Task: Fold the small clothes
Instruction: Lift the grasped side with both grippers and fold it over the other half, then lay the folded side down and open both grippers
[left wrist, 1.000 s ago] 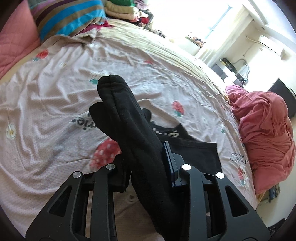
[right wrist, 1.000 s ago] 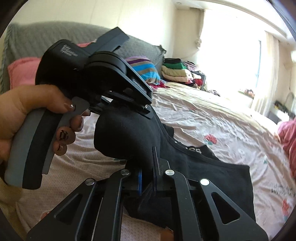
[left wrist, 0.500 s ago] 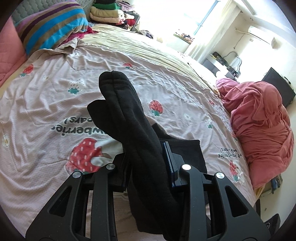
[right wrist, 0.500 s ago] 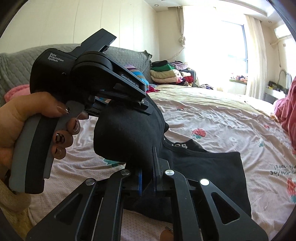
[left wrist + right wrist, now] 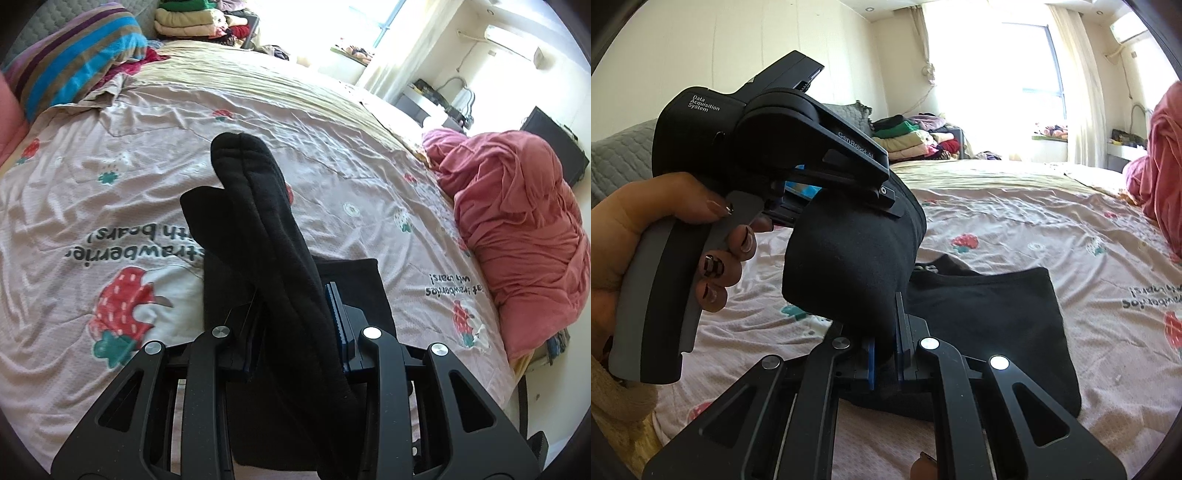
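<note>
Mid-fold: black cloth was lifted at frame centre, rest lay on bed. Left hand-held gripper pinched thick fold; right hand-held gripper pinched other edge tight. Next, likely: carry held edge over, lay flat, let go.

Black left hand-held gripper with grey handle, white "Data Acquisition System" lettering; cream fuzzy sleeve.
</note>
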Action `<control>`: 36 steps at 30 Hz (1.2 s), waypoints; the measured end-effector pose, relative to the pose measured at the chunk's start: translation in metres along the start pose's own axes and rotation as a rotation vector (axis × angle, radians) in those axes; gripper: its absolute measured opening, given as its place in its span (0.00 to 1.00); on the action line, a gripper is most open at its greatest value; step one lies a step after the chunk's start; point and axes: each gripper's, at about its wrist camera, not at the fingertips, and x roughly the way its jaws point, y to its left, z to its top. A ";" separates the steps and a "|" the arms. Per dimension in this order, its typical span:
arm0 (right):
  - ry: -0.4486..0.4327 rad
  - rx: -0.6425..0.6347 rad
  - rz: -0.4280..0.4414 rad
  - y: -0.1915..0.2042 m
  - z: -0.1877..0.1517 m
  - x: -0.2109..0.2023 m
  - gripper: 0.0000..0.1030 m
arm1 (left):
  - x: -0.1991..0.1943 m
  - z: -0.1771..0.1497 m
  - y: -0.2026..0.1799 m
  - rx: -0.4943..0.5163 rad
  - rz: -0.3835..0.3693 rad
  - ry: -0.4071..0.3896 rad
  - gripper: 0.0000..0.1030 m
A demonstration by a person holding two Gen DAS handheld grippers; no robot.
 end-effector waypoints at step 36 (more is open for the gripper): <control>0.305 0.542 0.202 -0.137 -0.047 0.023 0.49 | 0.077 -0.016 -0.035 -0.066 -0.076 0.080 0.78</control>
